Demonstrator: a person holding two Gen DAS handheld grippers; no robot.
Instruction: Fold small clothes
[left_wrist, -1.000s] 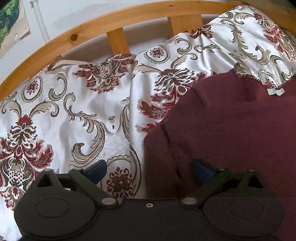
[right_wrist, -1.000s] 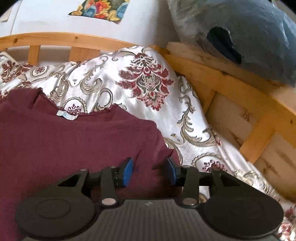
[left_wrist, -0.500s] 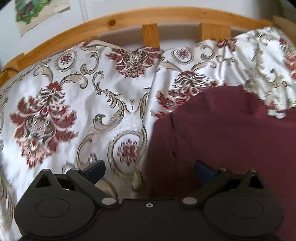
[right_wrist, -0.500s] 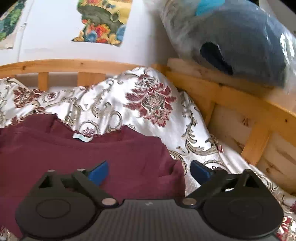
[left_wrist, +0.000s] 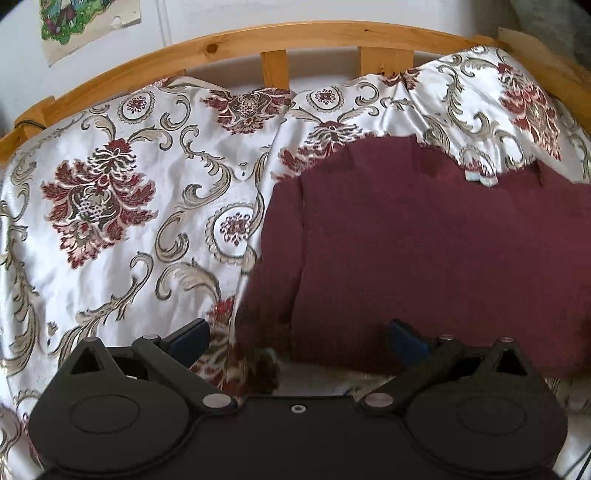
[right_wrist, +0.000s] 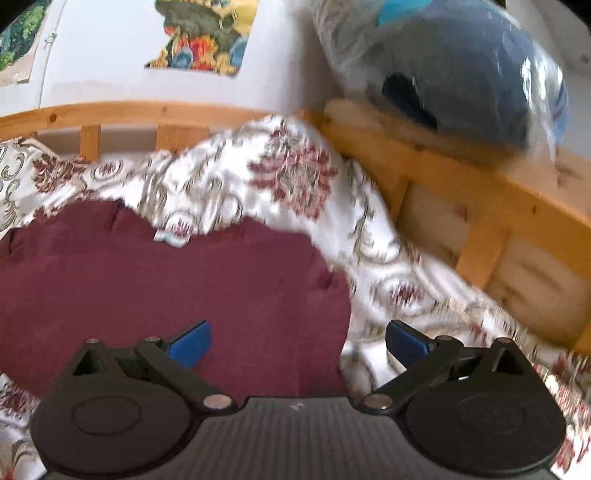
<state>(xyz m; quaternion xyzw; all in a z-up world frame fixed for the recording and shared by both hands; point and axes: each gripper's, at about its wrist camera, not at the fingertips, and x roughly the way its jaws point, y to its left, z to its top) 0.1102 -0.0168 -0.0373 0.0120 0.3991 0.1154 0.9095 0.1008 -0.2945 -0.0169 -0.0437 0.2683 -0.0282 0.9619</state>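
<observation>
A maroon garment (left_wrist: 424, 251) lies flat on the patterned bedspread (left_wrist: 129, 192), with a small pale label at its neckline (left_wrist: 480, 179). In the left wrist view my left gripper (left_wrist: 299, 338) hangs open above the garment's left lower edge, nothing between its blue pads. The right wrist view shows the same maroon garment (right_wrist: 166, 280) and its label (right_wrist: 171, 238). My right gripper (right_wrist: 299, 341) stands wide open over the garment's right lower edge, holding nothing. The garment's near hem is hidden behind both gripper bodies.
A wooden slatted bed frame (left_wrist: 295, 37) curves along the back and runs down the right side (right_wrist: 461, 184). A blue-grey bundle in clear plastic (right_wrist: 461, 74) rests on the right rail. Posters hang on the white wall (right_wrist: 203, 33).
My right gripper was nearly closed at the garment's right edge, then opened wide and let it go. Both grippers pulled back toward me, so more of the garment and bedspread shows.
</observation>
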